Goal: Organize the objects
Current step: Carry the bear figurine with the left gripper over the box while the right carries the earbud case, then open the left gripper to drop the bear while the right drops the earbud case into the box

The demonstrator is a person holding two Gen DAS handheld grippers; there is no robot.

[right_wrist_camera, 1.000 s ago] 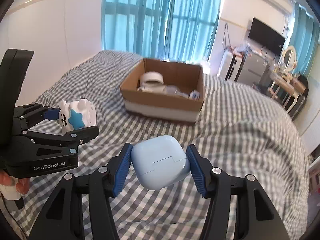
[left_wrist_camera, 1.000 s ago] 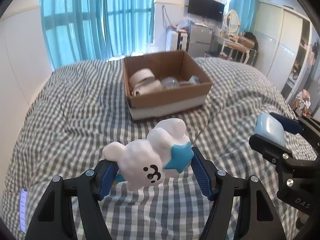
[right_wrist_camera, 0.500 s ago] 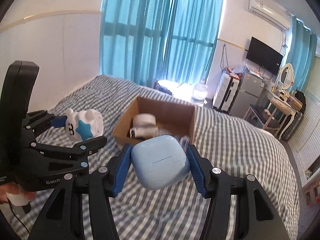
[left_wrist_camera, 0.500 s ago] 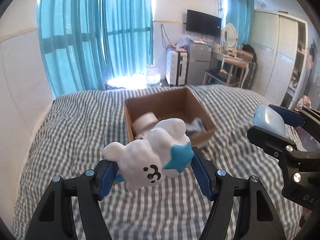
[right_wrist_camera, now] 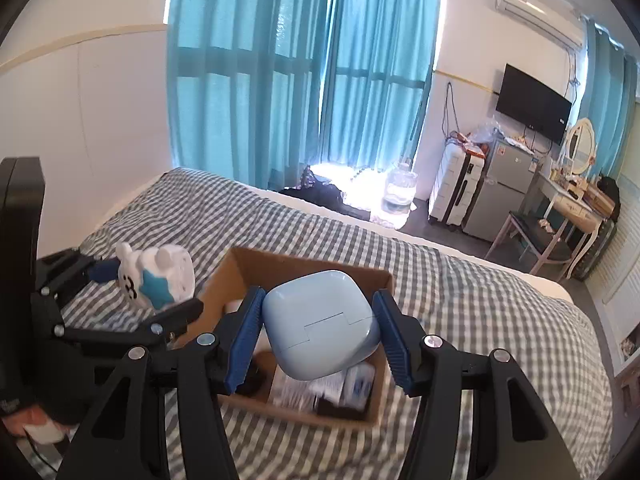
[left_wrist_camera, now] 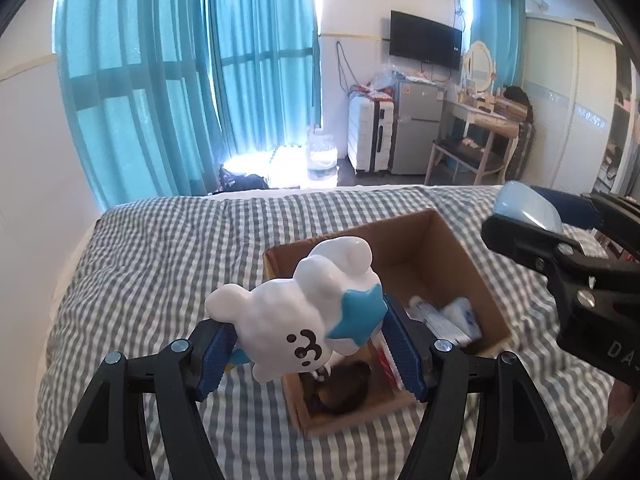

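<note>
My left gripper [left_wrist_camera: 308, 340] is shut on a white bear figurine with a blue star [left_wrist_camera: 304, 308], held above the near left corner of an open cardboard box [left_wrist_camera: 452, 248] on the bed. In the right wrist view my right gripper [right_wrist_camera: 316, 332] is shut on a pale blue rounded case [right_wrist_camera: 320, 320], hanging over the same cardboard box [right_wrist_camera: 256, 264]. The box holds several small items, partly hidden by both held things. The bear figurine [right_wrist_camera: 156, 276] and left gripper also show at the left of the right wrist view; the blue case [left_wrist_camera: 528, 208] appears at the right of the left wrist view.
A grey checked bedspread [left_wrist_camera: 152, 248] covers the bed around the box. Beyond the bed stand teal curtains [left_wrist_camera: 168, 80], a white suitcase [left_wrist_camera: 370, 136], a small fridge [left_wrist_camera: 416, 128], a dressing table [left_wrist_camera: 492, 120] and a wall television [left_wrist_camera: 424, 40]. A white wall [right_wrist_camera: 80, 120] runs along the left.
Both grippers have travelled forward over the bed with their objects still clamped. The box, earlier well ahead, now lies directly beneath the bear and the blue case.
</note>
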